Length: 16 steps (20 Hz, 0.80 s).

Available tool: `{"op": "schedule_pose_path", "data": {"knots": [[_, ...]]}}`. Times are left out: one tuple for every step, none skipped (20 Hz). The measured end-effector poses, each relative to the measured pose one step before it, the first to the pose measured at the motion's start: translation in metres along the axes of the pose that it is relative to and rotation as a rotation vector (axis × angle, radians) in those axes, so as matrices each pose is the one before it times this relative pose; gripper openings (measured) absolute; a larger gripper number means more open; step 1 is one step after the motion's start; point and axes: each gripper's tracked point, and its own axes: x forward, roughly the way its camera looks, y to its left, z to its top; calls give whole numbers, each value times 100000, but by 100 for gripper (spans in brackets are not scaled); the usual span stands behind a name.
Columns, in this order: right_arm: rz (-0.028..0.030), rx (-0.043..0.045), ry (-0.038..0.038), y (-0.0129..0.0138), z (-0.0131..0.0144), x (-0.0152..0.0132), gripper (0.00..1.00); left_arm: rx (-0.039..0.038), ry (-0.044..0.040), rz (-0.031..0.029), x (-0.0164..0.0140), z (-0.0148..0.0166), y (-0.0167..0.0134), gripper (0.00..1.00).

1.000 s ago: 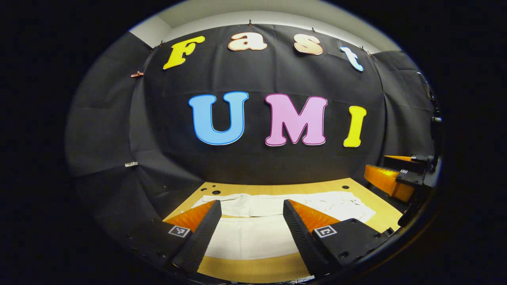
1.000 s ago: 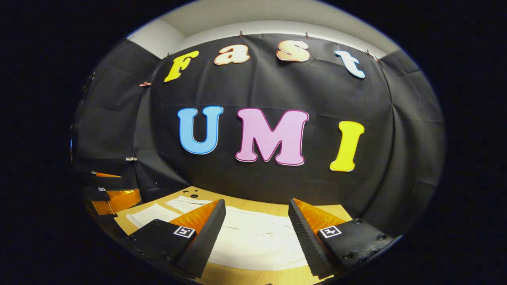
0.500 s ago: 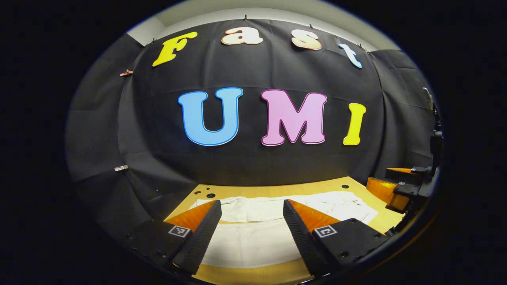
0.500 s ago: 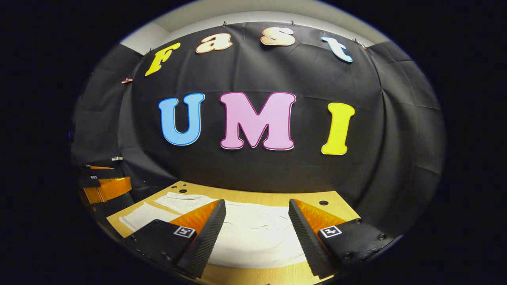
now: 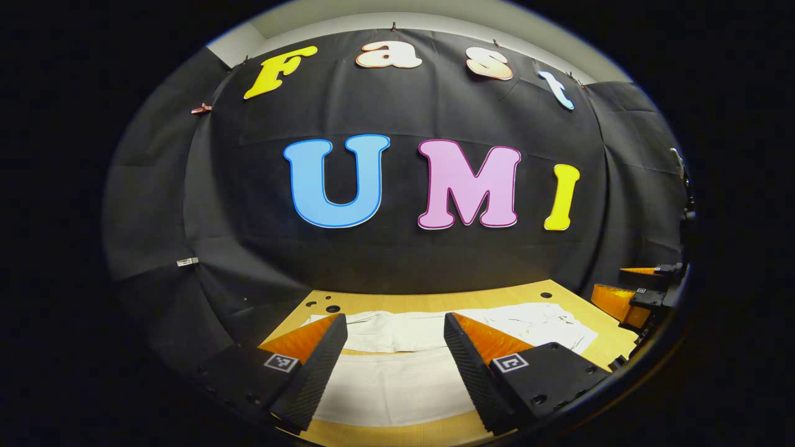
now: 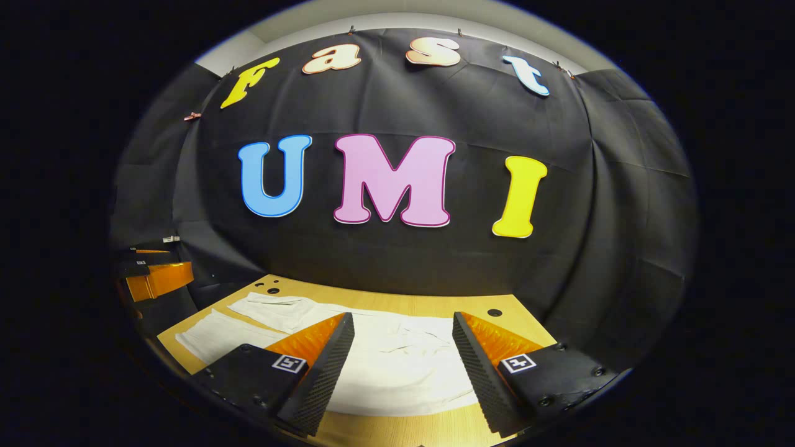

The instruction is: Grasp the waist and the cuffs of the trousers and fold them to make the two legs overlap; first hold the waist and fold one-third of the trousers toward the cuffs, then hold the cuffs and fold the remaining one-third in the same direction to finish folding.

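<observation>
White trousers (image 5: 397,372) lie spread flat on the wooden table (image 5: 428,301), both legs side by side, running left to right. In the left gripper view my left gripper (image 5: 394,338) hangs open above the legs, nothing between its fingers. In the right gripper view the trousers (image 6: 397,366) show their crumpled waist end, and my right gripper (image 6: 402,338) hovers open above it, holding nothing. The right gripper (image 5: 633,292) also shows at the far right of the left gripper view; the left gripper (image 6: 152,276) appears at the far left of the right gripper view.
The wooden table (image 6: 397,304) has small round holes near its far corners (image 5: 332,308). Black cloth walls close in behind and at both sides of the table. A strip of bare wood runs between the trousers and the back wall.
Both grippers have shifted slightly, the views drifting a little, and more of the table shows. Each gripper sits nearer the edge of the other's view. Both stay open; the trousers have not moved.
</observation>
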Motion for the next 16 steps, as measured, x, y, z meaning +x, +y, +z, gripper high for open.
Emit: {"op": "schedule_pose_path", "data": {"knots": [[-1459, -1416, -44, -490, -68, 335, 97, 386, 75, 161, 47, -33, 188, 98], [-889, -1765, 428, -338, -303, 287, 97, 766, 175, 318, 98, -219, 242, 98], [-284, -1905, 343, -303, -230, 327, 97, 651, 176, -47, 144, -59, 178, 98], [-174, -2146, 10, -515, -191, 451, 97, 307, -23, -70, 64, -88, 141, 98], [-357, -2565, -18, -531, -130, 425, 97, 34, -84, 1, 128, 87, 94, 98], [5, -2655, 451, -684, -392, 441, 97, -123, 71, 191, 65, -175, 226, 98], [-149, -2556, 914, -704, -480, 474, 97, -158, 193, 527, 117, -56, 198, 98], [-1361, -2704, 1453, -987, -658, 538, 97, -212, 302, 554, 48, -282, 180, 98], [-1172, -2676, 1793, -939, -786, 462, 97, -284, 190, 556, 39, -24, 202, 98], [-624, -2581, 1846, -722, -853, 595, 97, -303, 124, 647, -26, -274, 140, 98], [-416, -2630, 1509, -821, -835, 461, 97, -232, 217, 815, -22, -121, 194, 98], [-228, -3330, 1039, -755, -585, 388, 98, -162, 394, 1016, 31, -283, 247, 98], [80, -3847, 727, -707, -536, 501, 98, -113, 476, 1011, -45, -180, 245, 98], [500, -4150, 462, -629, -548, 487, 98, 33, 708, 933, -41, -473, 243, 98], [870, -3962, 358, -374, -569, 496, 98, 323, 993, 1051, -1, -389, 244, 98], [1545, -3622, 878, -386, -772, 565, 98, 402, 1047, 963, -38, -429, 368, 97]]}}
